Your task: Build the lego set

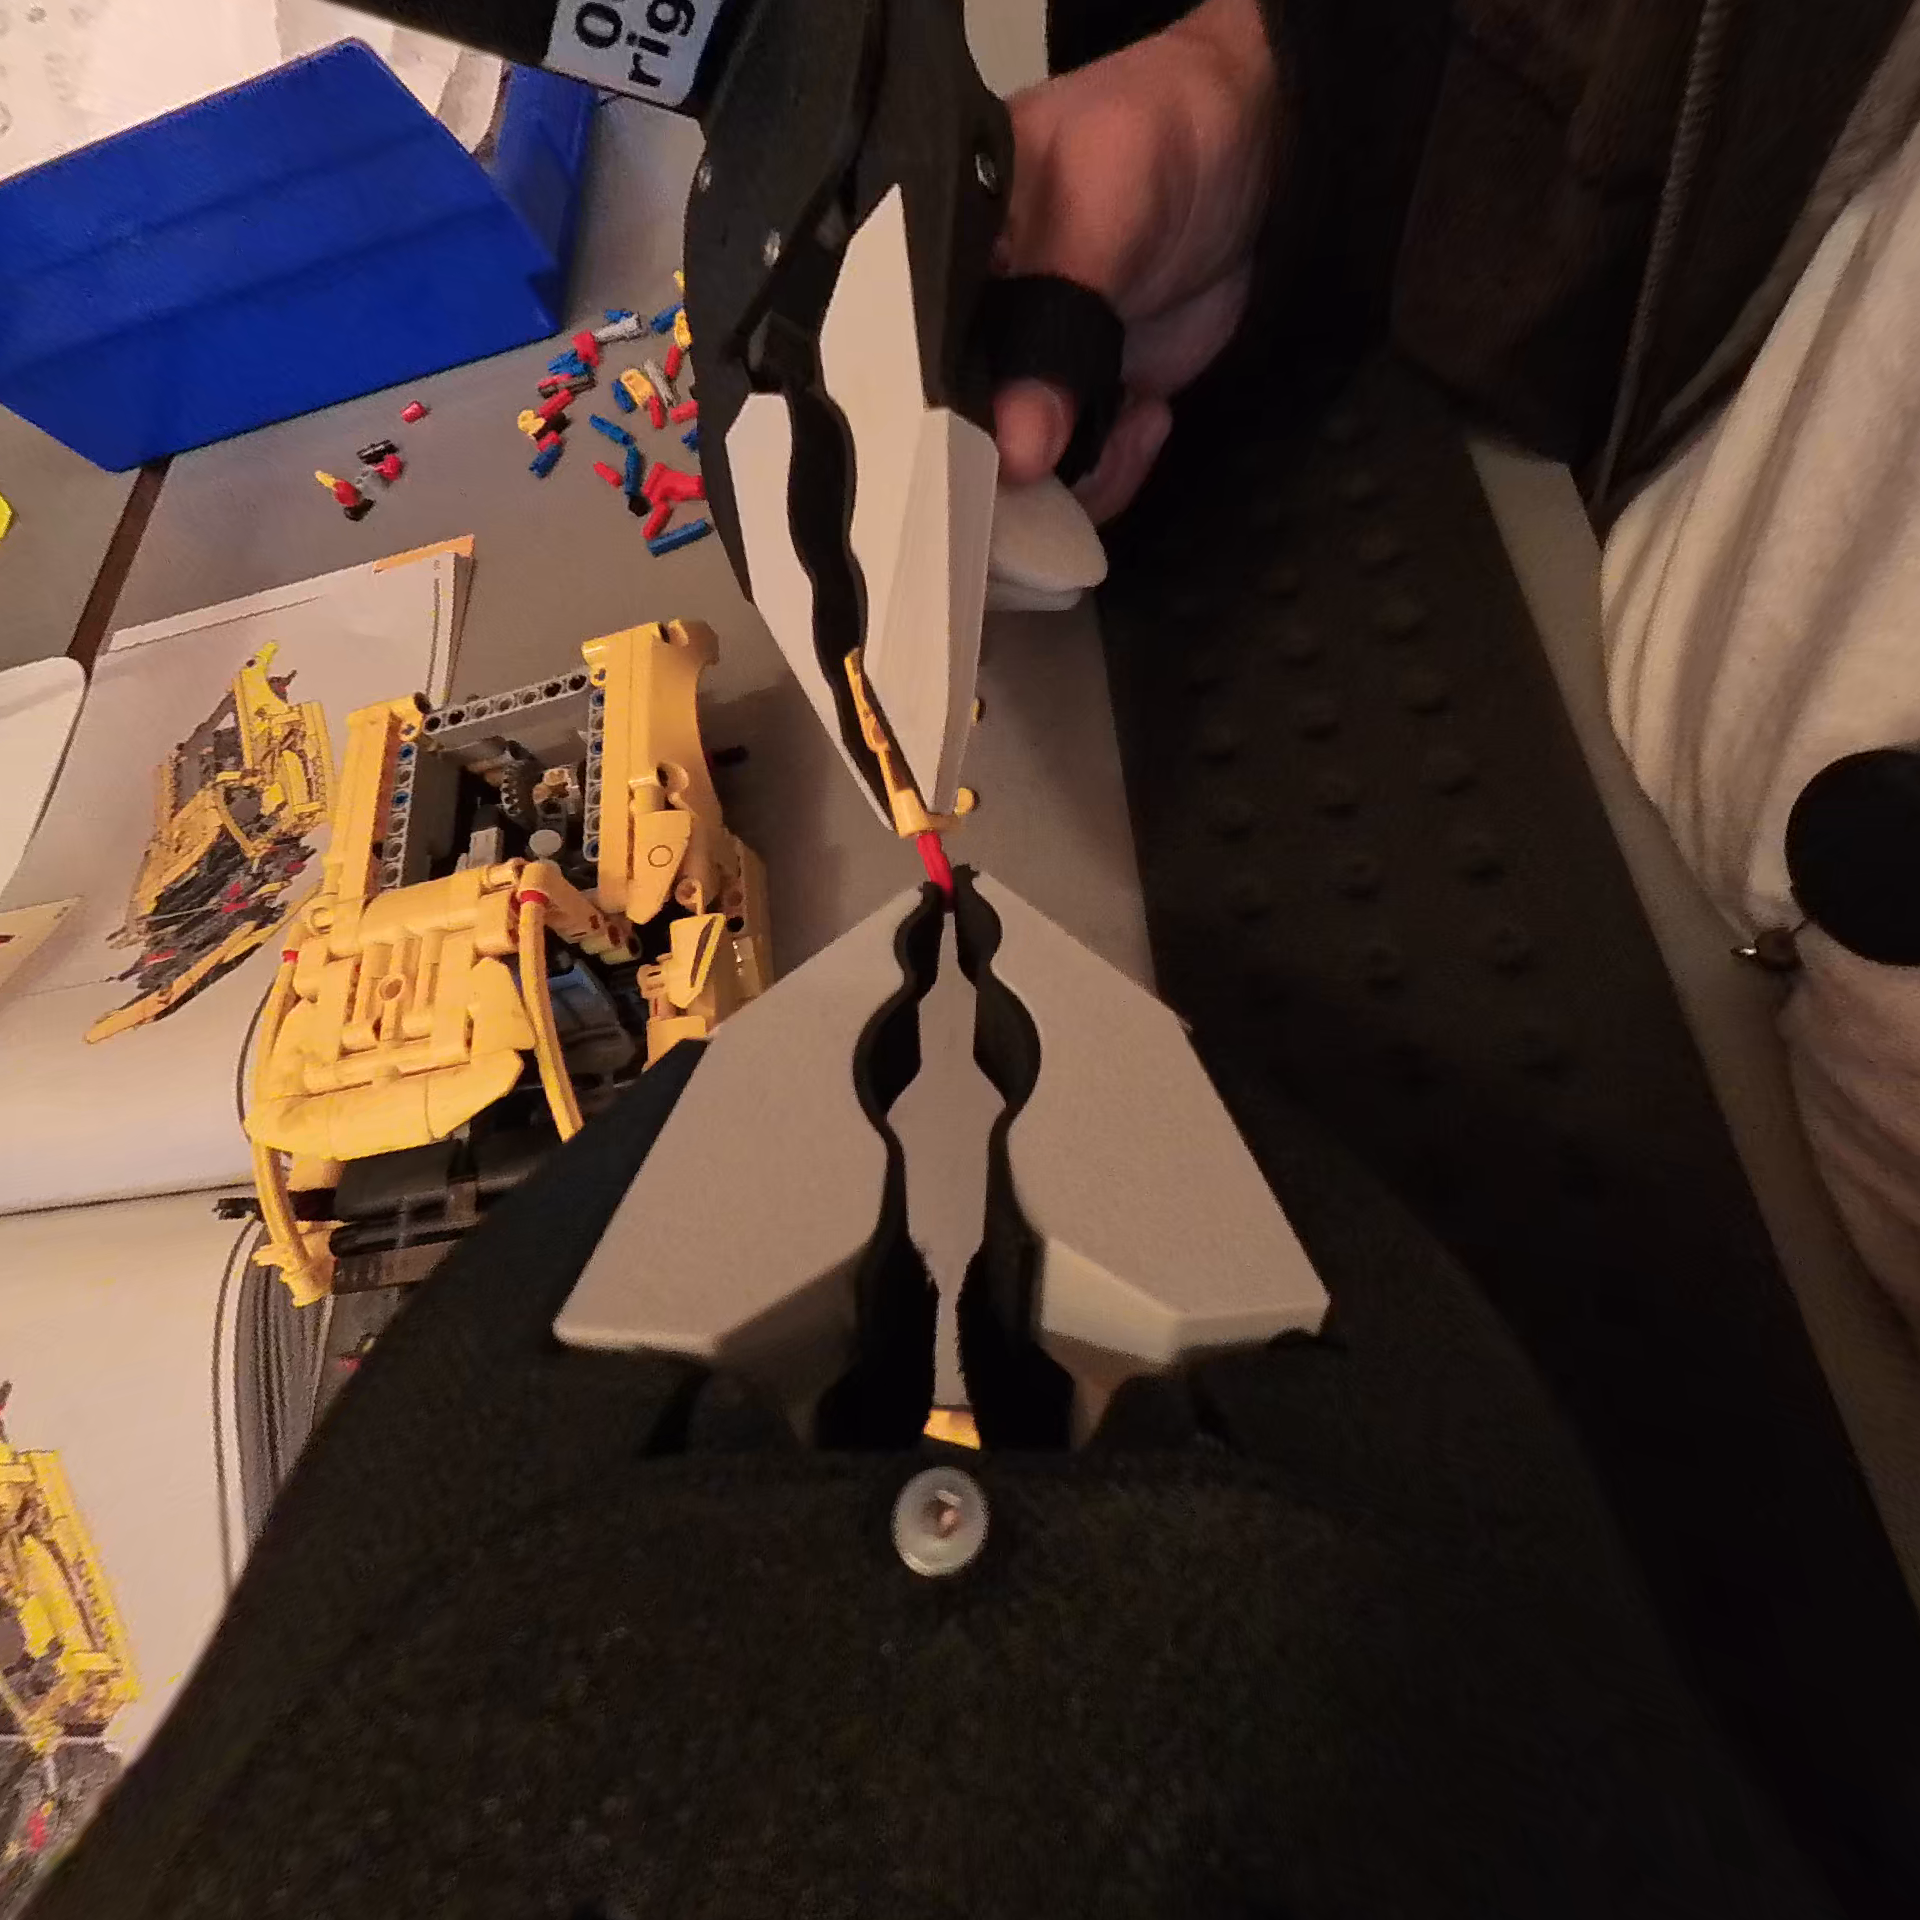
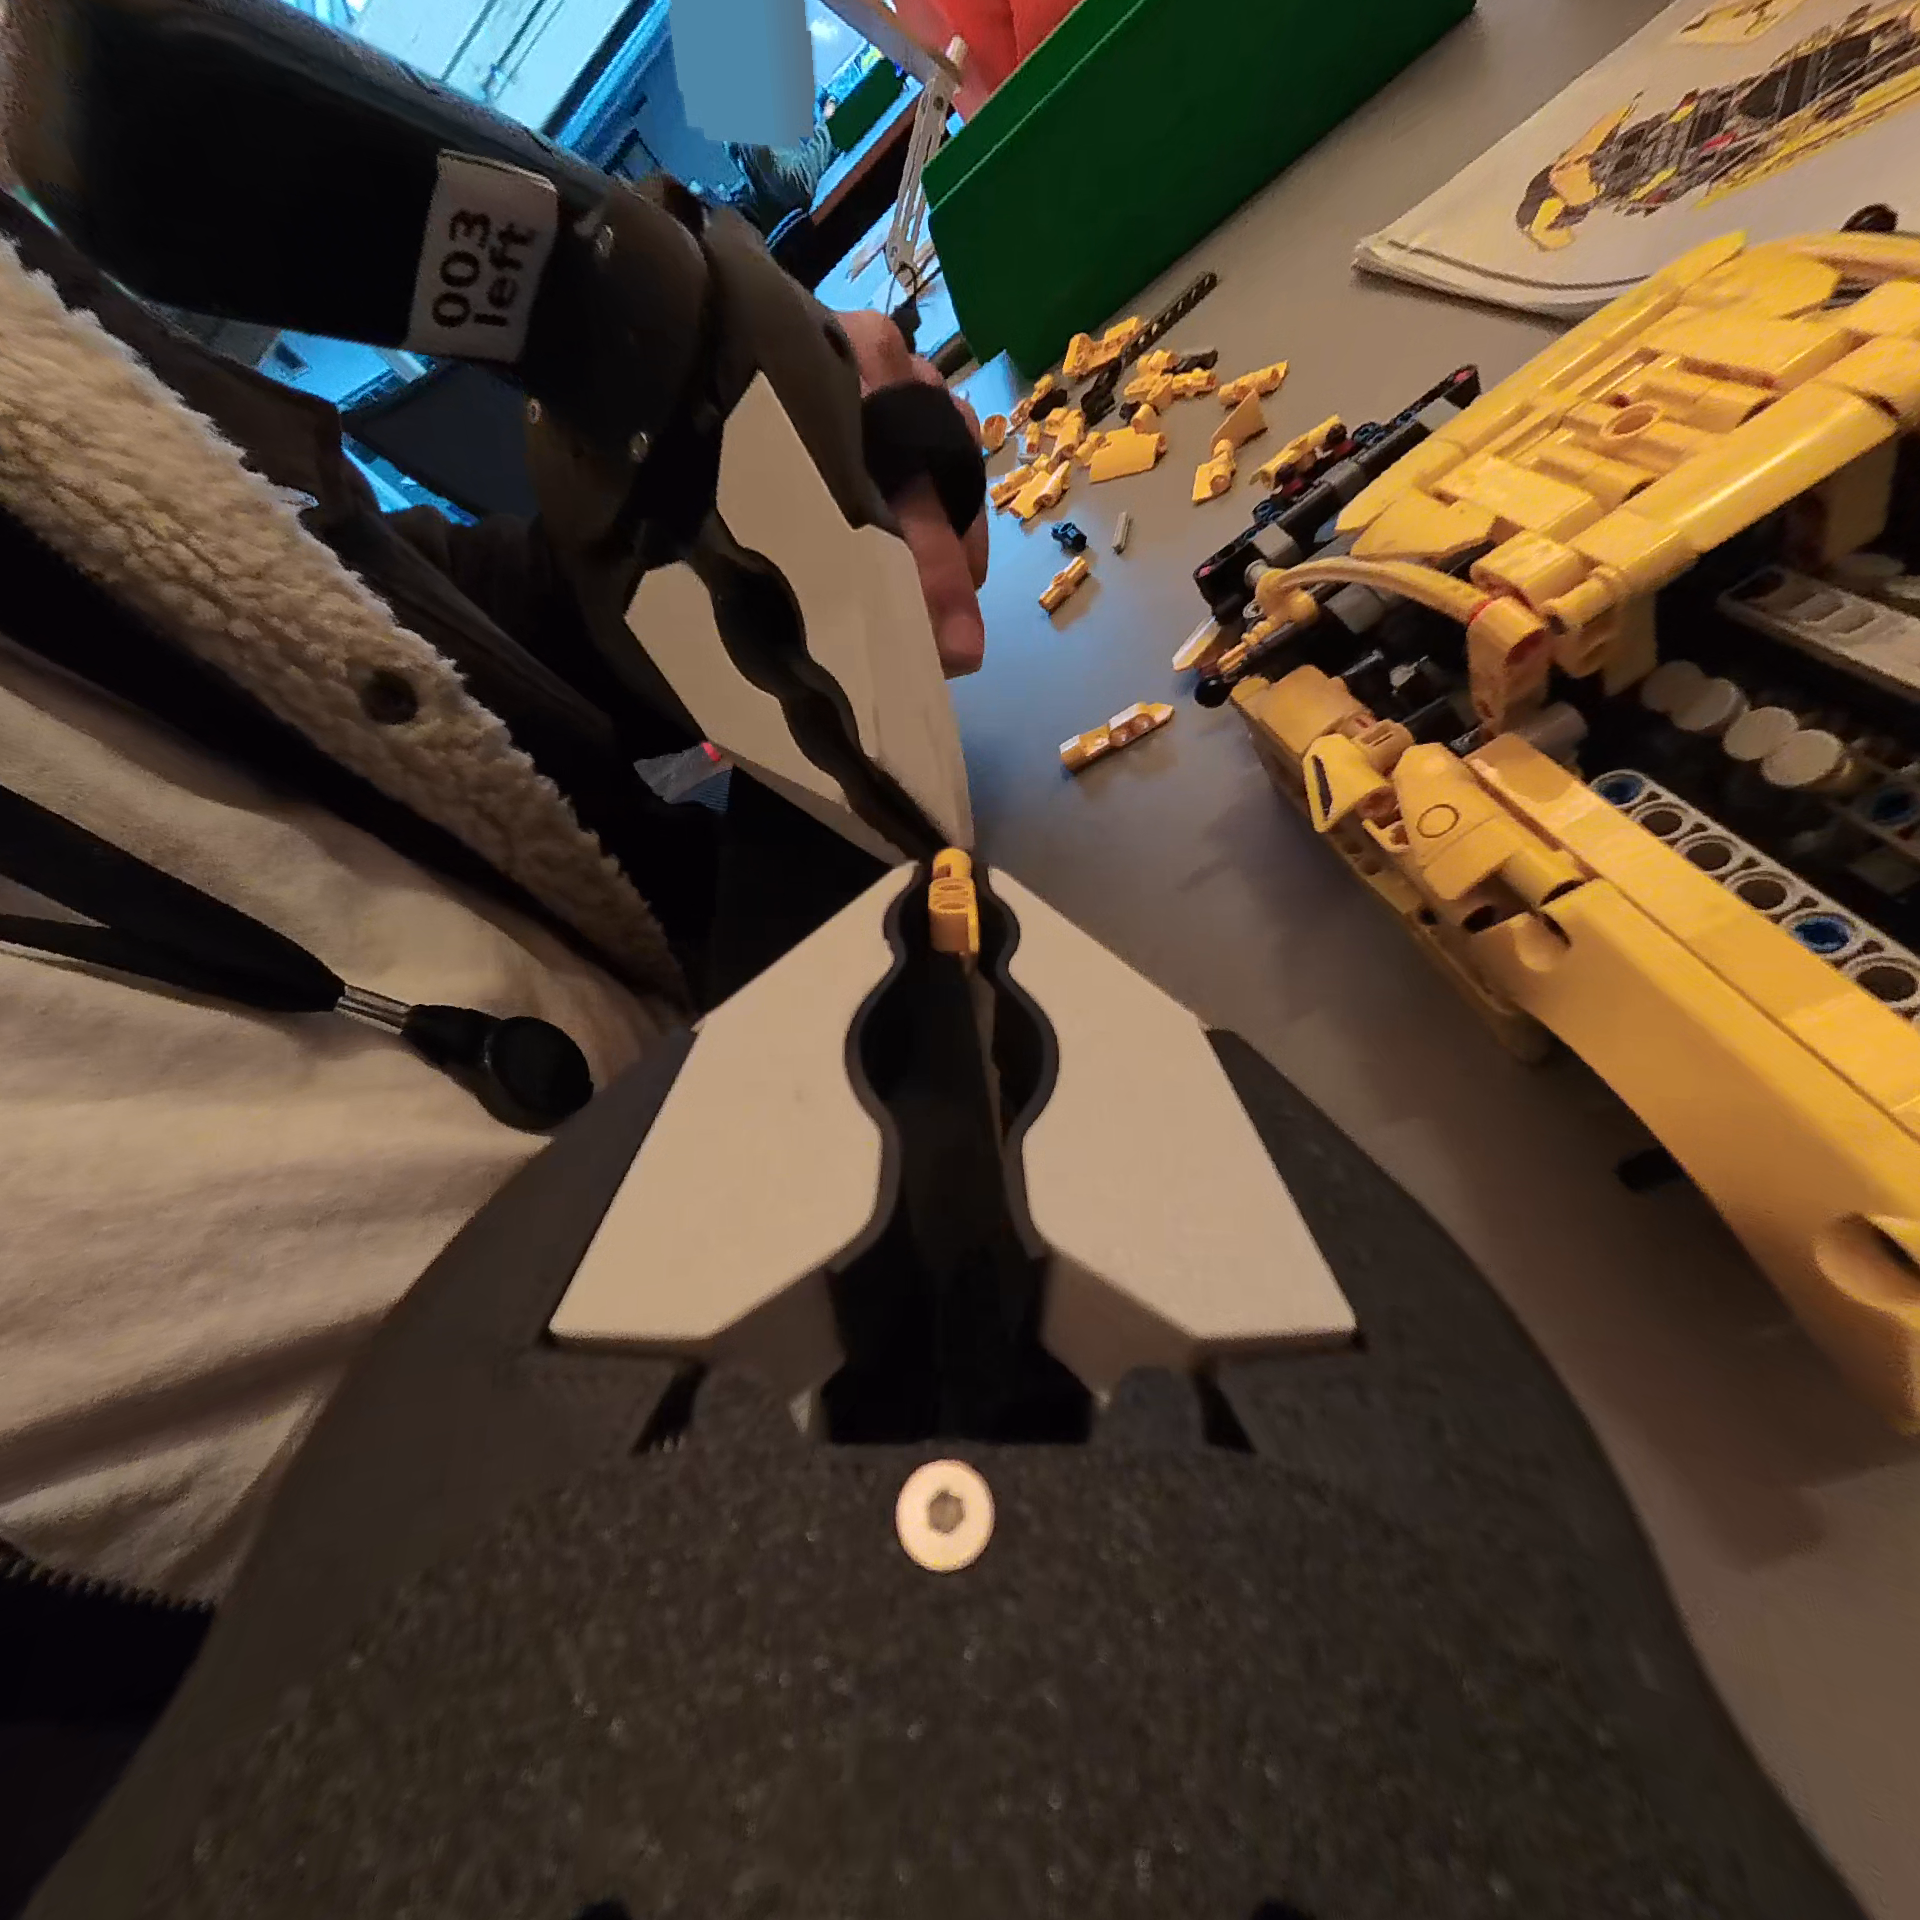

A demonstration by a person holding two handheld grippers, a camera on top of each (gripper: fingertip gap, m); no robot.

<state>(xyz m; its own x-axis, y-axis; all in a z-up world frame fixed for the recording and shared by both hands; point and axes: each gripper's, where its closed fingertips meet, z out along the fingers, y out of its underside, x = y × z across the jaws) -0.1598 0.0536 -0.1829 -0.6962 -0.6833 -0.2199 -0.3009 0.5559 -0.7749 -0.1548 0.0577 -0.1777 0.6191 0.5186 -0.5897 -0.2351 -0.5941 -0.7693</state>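
Observation:
My left gripper [image 1: 940, 896] is shut on a thin red pin [image 1: 936, 864]. Its tips meet my right gripper [image 1: 923, 802], which comes down from the top of the left wrist view, shut on a small yellow connector piece [image 1: 881, 740]. The pin's far end touches the connector. In the right wrist view my right gripper [image 2: 951, 875] holds the yellow connector [image 2: 951, 902], and the left gripper [image 2: 938, 834] meets it tip to tip; the red pin is hidden there. The part-built yellow lego vehicle [image 1: 436, 966] [image 2: 1558, 644] rests on the grey table beside both grippers.
A blue bin [image 1: 260, 260] and loose red, blue and yellow pieces [image 1: 623, 426] lie behind the model. A green bin [image 2: 1164, 156] and loose yellow pieces [image 2: 1122, 436] are farther off. Instruction booklets [image 1: 208, 831] [image 2: 1662, 166] lie open. A person's torso [image 2: 208, 1039] is close by. The grippers are tip to tip, or close to it.

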